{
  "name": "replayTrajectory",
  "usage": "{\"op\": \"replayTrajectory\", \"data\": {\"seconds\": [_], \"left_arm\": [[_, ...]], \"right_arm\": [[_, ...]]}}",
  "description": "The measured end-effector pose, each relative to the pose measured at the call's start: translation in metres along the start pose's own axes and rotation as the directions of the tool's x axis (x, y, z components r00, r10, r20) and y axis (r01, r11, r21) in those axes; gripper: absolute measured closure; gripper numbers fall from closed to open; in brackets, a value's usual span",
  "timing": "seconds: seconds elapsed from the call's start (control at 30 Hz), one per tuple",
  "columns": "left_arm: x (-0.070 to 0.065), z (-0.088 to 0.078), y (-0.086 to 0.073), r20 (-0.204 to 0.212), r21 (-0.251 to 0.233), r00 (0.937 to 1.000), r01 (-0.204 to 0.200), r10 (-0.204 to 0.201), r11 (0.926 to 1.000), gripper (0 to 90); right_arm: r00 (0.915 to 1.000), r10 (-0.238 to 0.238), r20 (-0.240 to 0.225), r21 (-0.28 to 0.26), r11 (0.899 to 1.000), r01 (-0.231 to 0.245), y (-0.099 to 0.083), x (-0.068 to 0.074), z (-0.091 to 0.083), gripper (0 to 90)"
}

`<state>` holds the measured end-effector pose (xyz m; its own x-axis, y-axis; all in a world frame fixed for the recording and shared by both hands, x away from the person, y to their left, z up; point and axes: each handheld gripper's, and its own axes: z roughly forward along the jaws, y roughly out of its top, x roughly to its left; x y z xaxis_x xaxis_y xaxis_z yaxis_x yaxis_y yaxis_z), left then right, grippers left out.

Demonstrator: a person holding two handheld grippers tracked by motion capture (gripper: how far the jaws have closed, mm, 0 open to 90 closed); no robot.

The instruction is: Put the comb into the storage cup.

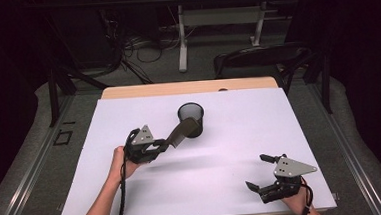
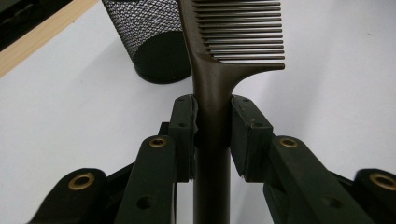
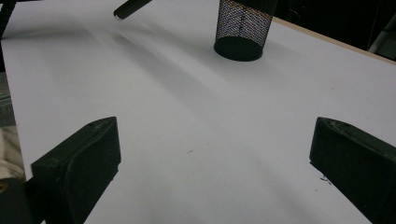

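Observation:
A dark brown comb (image 1: 181,132) is clamped by its handle in my left gripper (image 1: 165,145), which is shut on it and held above the white table, left of centre. The comb's toothed end reaches up against the side of a black mesh cup (image 1: 191,117) standing upright at the table's middle back. In the left gripper view the comb (image 2: 219,60) runs straight up between the pads (image 2: 184,126), with the mesh cup (image 2: 149,37) behind it to the left. My right gripper (image 1: 257,172) rests low at the front right, open and holding nothing. The right gripper view looks across bare table toward the cup (image 3: 242,28).
The white table top (image 1: 240,134) has a wooden strip (image 1: 187,87) along its far edge. Beyond it stand a dark chair (image 1: 260,58) and a desk frame with cables on the floor. A person's forearms enter from the bottom.

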<state>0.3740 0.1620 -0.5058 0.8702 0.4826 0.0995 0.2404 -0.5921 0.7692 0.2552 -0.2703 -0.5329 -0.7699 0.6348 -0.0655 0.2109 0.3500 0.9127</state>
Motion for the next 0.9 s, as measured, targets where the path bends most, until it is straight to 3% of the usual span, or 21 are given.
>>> {"op": "replayTrajectory", "data": {"seconds": [0.6,0.9], "left_arm": [[-0.0012,-0.0054,0.0017,-0.018,-0.062,0.9998,0.002,-0.003,0.9981,71.8],[-0.0012,-0.0032,0.0018,-0.059,-0.075,0.9978,0.026,-0.030,0.9968,71.7]], "right_arm": [[1.0000,-0.001,0.005,-0.002,1.000,0.001,0.0001,0.0000,-0.0003,1.6],[1.0000,0.004,0.001,-0.001,1.000,-0.004,0.0000,0.0004,0.0008,1.6]]}}
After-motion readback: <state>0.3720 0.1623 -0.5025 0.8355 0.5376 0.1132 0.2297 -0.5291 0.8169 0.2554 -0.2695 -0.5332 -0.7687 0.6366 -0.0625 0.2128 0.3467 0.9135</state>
